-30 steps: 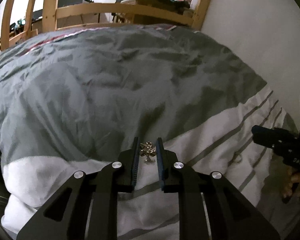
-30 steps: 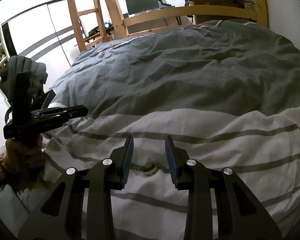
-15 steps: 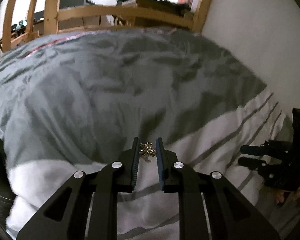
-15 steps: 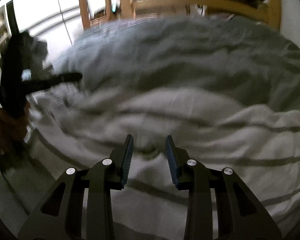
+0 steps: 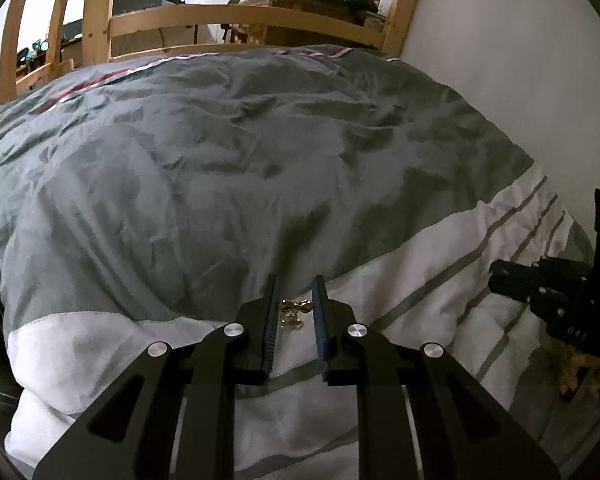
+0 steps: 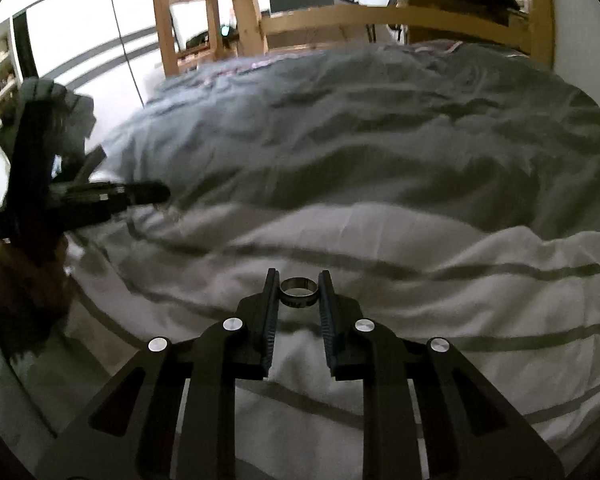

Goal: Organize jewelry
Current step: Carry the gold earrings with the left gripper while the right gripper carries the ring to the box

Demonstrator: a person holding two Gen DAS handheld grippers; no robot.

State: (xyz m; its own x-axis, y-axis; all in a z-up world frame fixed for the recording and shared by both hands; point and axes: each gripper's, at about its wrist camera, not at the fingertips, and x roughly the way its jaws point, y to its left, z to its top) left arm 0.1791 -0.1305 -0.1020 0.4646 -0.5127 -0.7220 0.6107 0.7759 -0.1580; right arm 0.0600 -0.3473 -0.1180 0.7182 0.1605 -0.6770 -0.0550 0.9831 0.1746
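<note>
My left gripper [image 5: 295,296] is shut on a small gold brooch-like ornament [image 5: 294,312], held between its fingertips above the white striped part of the duvet [image 5: 440,280]. My right gripper [image 6: 299,294] is shut on a silver ring [image 6: 299,291], which sits upright between the fingertips above the white striped bedding [image 6: 420,264]. The right gripper also shows at the right edge of the left wrist view [image 5: 560,292]. The left gripper shows at the left of the right wrist view [image 6: 80,200].
The bed is covered by a grey and white duvet [image 5: 240,152]. A wooden bed frame [image 5: 228,16] stands at the far end, with a ladder [image 6: 188,16] at the left. A white wall [image 5: 520,60] runs along the bed's right side.
My right gripper has closed on the silver ring and lifted it off the bedding. My left gripper keeps holding the gold ornament and has shifted slightly.
</note>
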